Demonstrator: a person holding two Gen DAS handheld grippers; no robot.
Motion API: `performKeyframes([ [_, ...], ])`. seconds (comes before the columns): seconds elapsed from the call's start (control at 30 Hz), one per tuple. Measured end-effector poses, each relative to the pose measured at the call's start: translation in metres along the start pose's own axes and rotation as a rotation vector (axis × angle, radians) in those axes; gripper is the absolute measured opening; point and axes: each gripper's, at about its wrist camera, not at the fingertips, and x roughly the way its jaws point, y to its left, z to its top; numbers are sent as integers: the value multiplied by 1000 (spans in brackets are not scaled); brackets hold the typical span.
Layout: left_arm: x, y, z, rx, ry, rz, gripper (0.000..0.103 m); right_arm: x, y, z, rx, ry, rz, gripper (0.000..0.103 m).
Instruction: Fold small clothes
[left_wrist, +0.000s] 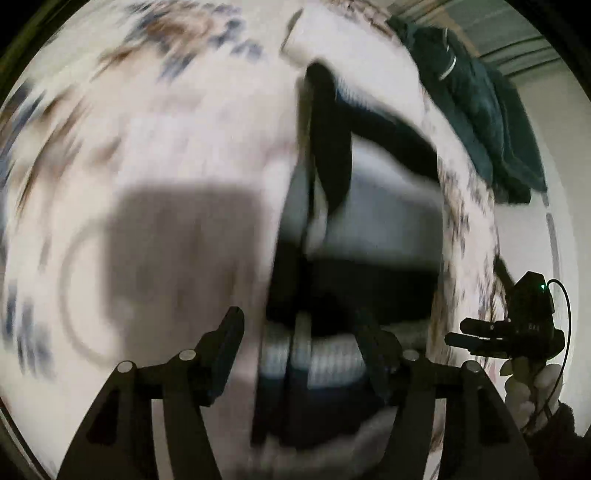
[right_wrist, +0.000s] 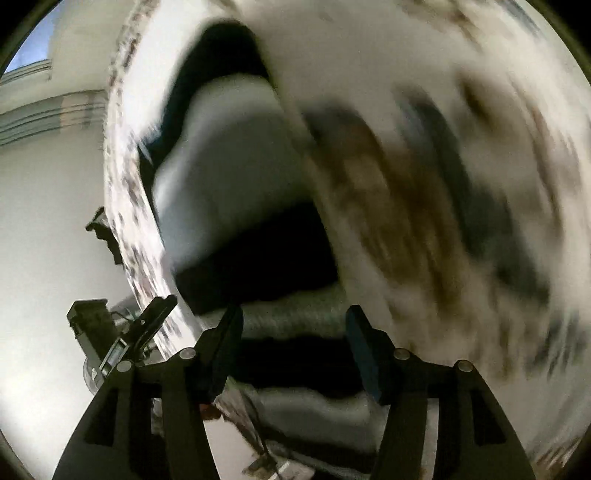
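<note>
- The small garment (left_wrist: 369, 229), banded in black and pale grey, lies on a white cloth with brown and blue-grey markings (left_wrist: 166, 122) that covers the surface; whether that surface is a worktop or a bed cannot be told
- Both views are heavily smeared, so fine detail of the folds is lost
- Left claw (left_wrist: 301, 350): jaws stand apart, with a ribbed grey edge of the garment showing between them; the pads do not seem to press on it
- Right claw (right_wrist: 293, 347): jaws likewise apart, over the striped hem at its end of the piece, nothing pinched
- In the left view the other claw shows at the far right, held in a hand (left_wrist: 532, 384)
- A dark green garment (left_wrist: 480, 110) lies at the far edge, well apart
- Judged step: between grips on one fold, both claws free above the near hem
- Next move likely calls for each claw to settle on a corner, close on a single layer, and carry the edge over evenly
</note>
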Motion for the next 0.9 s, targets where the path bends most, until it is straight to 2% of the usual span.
performKeyframes([
  [0.1, -11, 2, -52, -26, 29, 27, 59, 12, -20, -55, 38, 34, 3, 60],
  [0.17, -7, 3, -91, -35, 76, 59, 59, 19, -40, -87, 67, 62, 15, 60],
  [0.27, 2, 15, -125, -79, 122, 90, 59, 40, -63, -131, 101, 95, 6, 60],
  [0.33, 11, 12, -142, -74, 121, 118, 57, 51, -77, -154, 117, 117, -1, 60],
  [0.37, 12, 11, -148, -64, 116, 138, 52, 59, -78, -163, 125, 122, -4, 60],
  [0.4, 11, 9, -154, -60, 98, 142, 18, 65, -81, -170, 128, 129, -11, 60],
  [0.43, 9, 8, -156, -78, 86, 125, 8, 71, -83, -177, 132, 135, -17, 60],
  [0.5, -1, 14, -161, -111, 52, 100, 6, 78, -93, -192, 136, 146, -24, 60],
  [0.57, -12, 19, -166, -193, 7, 5, 5, 91, -85, -198, 126, 153, -31, 60],
  [0.63, -23, 34, -174, -321, -38, -150, 5, 98, -80, -205, 108, 162, -42, 60],
  [0.67, -23, 44, -179, -376, -45, -178, 5, 101, -78, -207, 102, 164, -45, 60],
  [0.7, -22, 54, -183, -406, -41, -172, 5, 103, -76, -210, 93, 166, -51, 60],
  [0.77, -20, 64, -186, -368, -5, -40, 5, 114, -62, -210, 75, 164, -73, 60],
  [0.83, -18, 67, -190, -342, 38, -22, 9, 117, -60, -213, 80, 167, -67, 60],
  [0.87, -18, 64, -192, -323, 52, -17, 17, 120, -57, -215, 81, 170, -61, 60],
  [0.9, -18, 60, -193, -299, 56, -19, 37, 115, -64, -218, 77, 176, -58, 61],
])
